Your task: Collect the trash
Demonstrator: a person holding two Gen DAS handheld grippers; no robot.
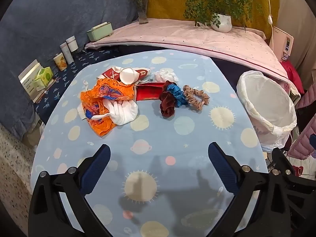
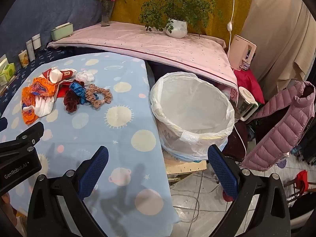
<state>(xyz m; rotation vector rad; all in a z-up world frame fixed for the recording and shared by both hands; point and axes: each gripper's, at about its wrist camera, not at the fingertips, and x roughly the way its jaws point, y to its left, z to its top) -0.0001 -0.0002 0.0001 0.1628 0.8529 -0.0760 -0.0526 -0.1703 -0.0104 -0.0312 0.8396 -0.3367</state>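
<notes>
Plainly, both the left gripper (image 1: 159, 156) and the right gripper (image 2: 158, 158) hang wide open and empty over the near table (image 1: 158, 138), while the trash pile (image 1: 110, 100) lies at the far side, touching the scrunchies (image 1: 177, 98). A careless grab could drag a scrunchie along into the lined bin (image 2: 193, 106), which stands beside the table edge, or let the limp orange wrapper (image 1: 102, 96) slip free on the way.

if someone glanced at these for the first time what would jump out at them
Most likely the crumpled bright orange plastic bag heaped with white cloth at the left of the pale blue planet-print tablecloth, with the dark red, blue and tan fabric scrunchies bunched just right of it. Next, the big bin lined with a white plastic bag, standing open past the table's right edge. Both open blue-padded grippers, left and right, frame the foreground.
</notes>
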